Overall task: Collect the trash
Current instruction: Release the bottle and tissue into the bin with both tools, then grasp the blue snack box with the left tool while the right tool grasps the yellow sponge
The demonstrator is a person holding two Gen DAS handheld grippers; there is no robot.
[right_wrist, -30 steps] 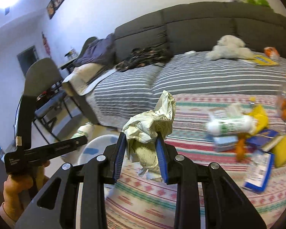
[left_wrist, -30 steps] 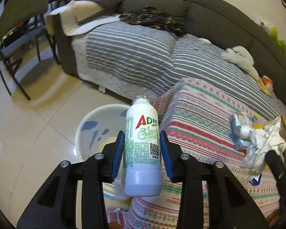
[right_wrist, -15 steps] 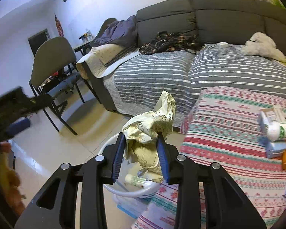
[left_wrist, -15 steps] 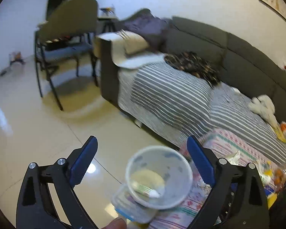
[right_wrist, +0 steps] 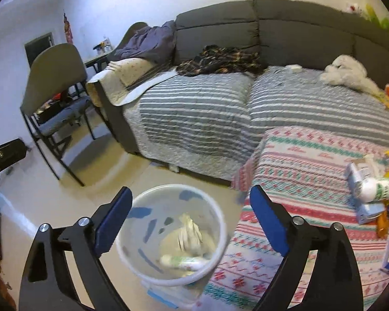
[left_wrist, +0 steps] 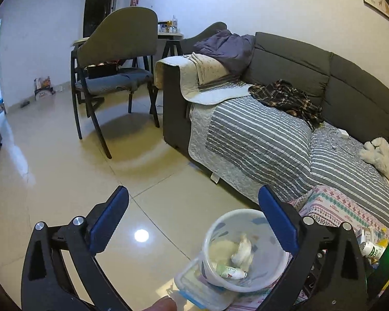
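A white plastic bin (left_wrist: 221, 223) stands on the floor beside the patterned table cloth (left_wrist: 339, 207). Inside it lie a white AD bottle (left_wrist: 232, 272) and a crumpled paper wad (left_wrist: 242, 248). My left gripper (left_wrist: 192, 223) is open and empty above the bin's left side. In the right wrist view the bin (right_wrist: 147, 199) holds the bottle (right_wrist: 184, 260) and the paper wad (right_wrist: 190, 233). My right gripper (right_wrist: 190, 220) is open and empty, right above the bin. More trash (right_wrist: 376, 191) lies at the right of the patterned cloth (right_wrist: 306, 165).
A grey sofa with a striped cover (left_wrist: 259, 140) runs behind the table. A chair (left_wrist: 116, 59) stands on the tiled floor at the left. A clear lidded box (left_wrist: 194, 285) lies under the bin. A white plush toy (right_wrist: 347, 72) sits on the sofa.
My left gripper opened and let the AD bottle fall into the bin, then pulled up and back. My right gripper moved left over the bin and opened, dropping the paper wad in.
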